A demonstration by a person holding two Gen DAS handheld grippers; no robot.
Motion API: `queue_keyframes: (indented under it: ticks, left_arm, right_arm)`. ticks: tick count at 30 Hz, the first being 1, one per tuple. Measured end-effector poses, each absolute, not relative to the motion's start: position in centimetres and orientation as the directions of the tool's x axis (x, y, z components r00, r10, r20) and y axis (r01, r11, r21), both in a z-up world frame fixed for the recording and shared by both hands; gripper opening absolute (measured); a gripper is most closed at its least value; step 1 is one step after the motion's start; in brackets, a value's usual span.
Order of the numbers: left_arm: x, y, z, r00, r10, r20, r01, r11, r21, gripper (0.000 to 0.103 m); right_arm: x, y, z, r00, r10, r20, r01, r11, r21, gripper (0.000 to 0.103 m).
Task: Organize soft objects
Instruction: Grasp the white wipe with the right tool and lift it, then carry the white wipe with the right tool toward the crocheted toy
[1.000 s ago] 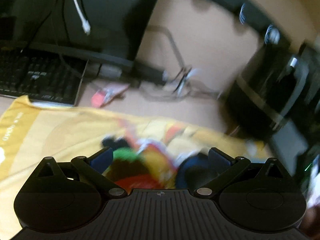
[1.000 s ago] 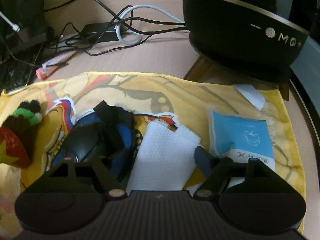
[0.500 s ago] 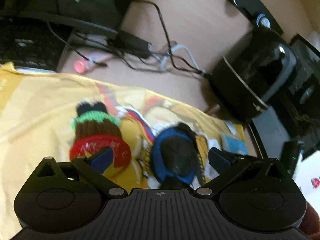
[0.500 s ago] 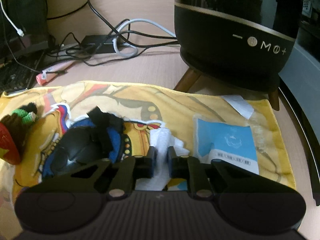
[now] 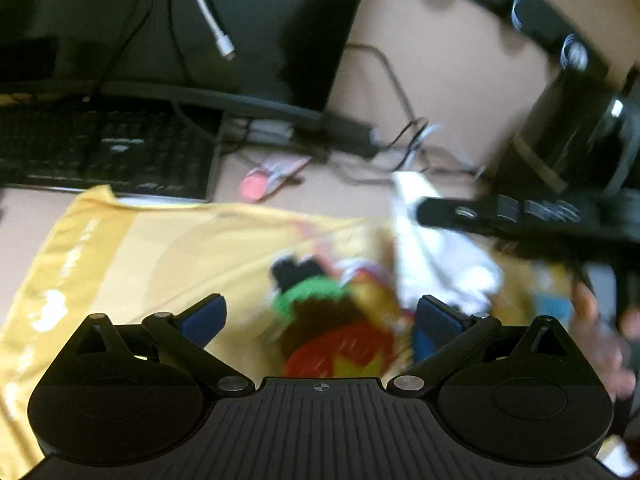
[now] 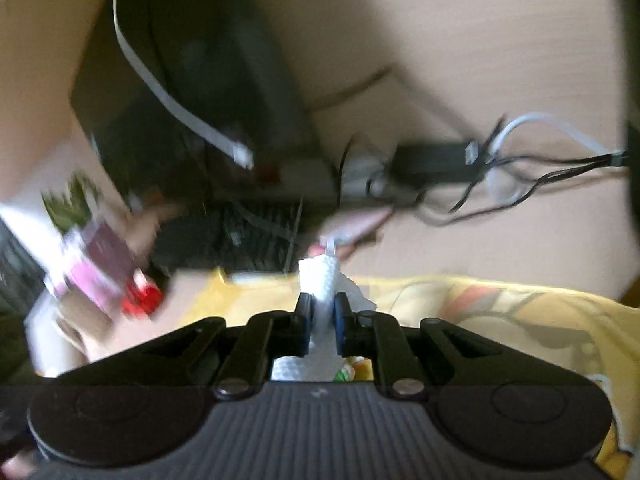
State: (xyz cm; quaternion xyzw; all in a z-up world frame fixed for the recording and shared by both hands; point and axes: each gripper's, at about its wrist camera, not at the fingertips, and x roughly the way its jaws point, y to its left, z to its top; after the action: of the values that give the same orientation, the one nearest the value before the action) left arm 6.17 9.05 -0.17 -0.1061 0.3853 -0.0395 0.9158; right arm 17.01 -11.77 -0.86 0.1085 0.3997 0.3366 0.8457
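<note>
Pinching the limp, featherlight white tissue (image 6: pixel 320 280) near its 12 o'clock edge, our right gripper (image 6: pixel 320 312) stayed clamped while our left gripper (image 5: pixel 320 316) gaped empty.

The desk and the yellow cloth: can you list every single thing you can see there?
yellow cloth: one, yellow with cartoon print, spread on desk
knitted toy: one, brown, green, red, on the cloth
white tissue: one, white, pinched in right gripper
keyboard: one, black, behind the cloth
cables: several, black and white, desk back
black appliance: one, far right
left gripper: open, over the toy
right gripper: shut on tissue
</note>
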Motion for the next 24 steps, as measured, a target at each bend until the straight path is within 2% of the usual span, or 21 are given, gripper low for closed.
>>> queue_keyframes:
  ticks: [2,4,7,9,11,14,19,22,24]
  left_arm:
    - [5.7,9.1,-0.5,0.703,-0.152,-0.694,0.002,0.977,-0.212,0.103]
    - [5.7,9.7,-0.9,0.692,-0.174,-0.7,-0.015,0.967,-0.255,0.103]
    - [6.3,10.7,-1.8,0.663,-0.206,-0.72,-0.062,0.943,-0.327,0.103]
    - [7.1,10.8,-2.4,0.632,-0.203,-0.748,-0.07,0.946,-0.315,0.103]
    - [7.8,10.3,-3.0,0.585,-0.201,-0.786,-0.048,0.958,-0.281,0.103]
    - [8.3,9.6,-3.1,0.567,-0.227,-0.792,0.013,0.964,-0.266,0.103]
    - [9.0,9.0,-3.3,0.544,-0.249,-0.802,0.051,0.963,-0.264,0.103]
    - [9.3,8.3,-3.9,0.507,-0.236,-0.829,0.059,0.969,-0.239,0.103]
    - [9.3,7.9,-4.4,0.48,-0.202,-0.854,0.048,0.978,-0.204,0.103]
  right_arm:
    - [17.6,-9.8,-2.6,0.387,0.668,-0.635,-0.506,0.73,0.459,0.013]
    - [17.7,-8.5,-4.1,0.333,0.675,-0.659,-0.527,0.712,0.463,0.013]
    - [17.2,-8.6,-5.0,0.399,0.613,-0.682,-0.533,0.761,0.371,0.014]
    - [17.1,-9.1,-5.5,0.448,0.528,-0.722,-0.504,0.816,0.284,0.014]
    - [17.5,-9.9,-6.4,0.435,0.489,-0.756,-0.474,0.838,0.269,0.013]
    - [17.8,-11.1,-6.2,0.411,0.537,-0.737,-0.443,0.824,0.353,0.011]
    - [18.7,-10.7,-3.0,0.366,0.727,-0.581,-0.448,0.685,0.574,0.011]
    - [19.3,-8.4,-2.8,0.333,0.744,-0.579,-0.506,0.659,0.556,0.011]
    - [19.2,-7.1,-3.5,0.368,0.678,-0.636,-0.54,0.713,0.447,0.011]
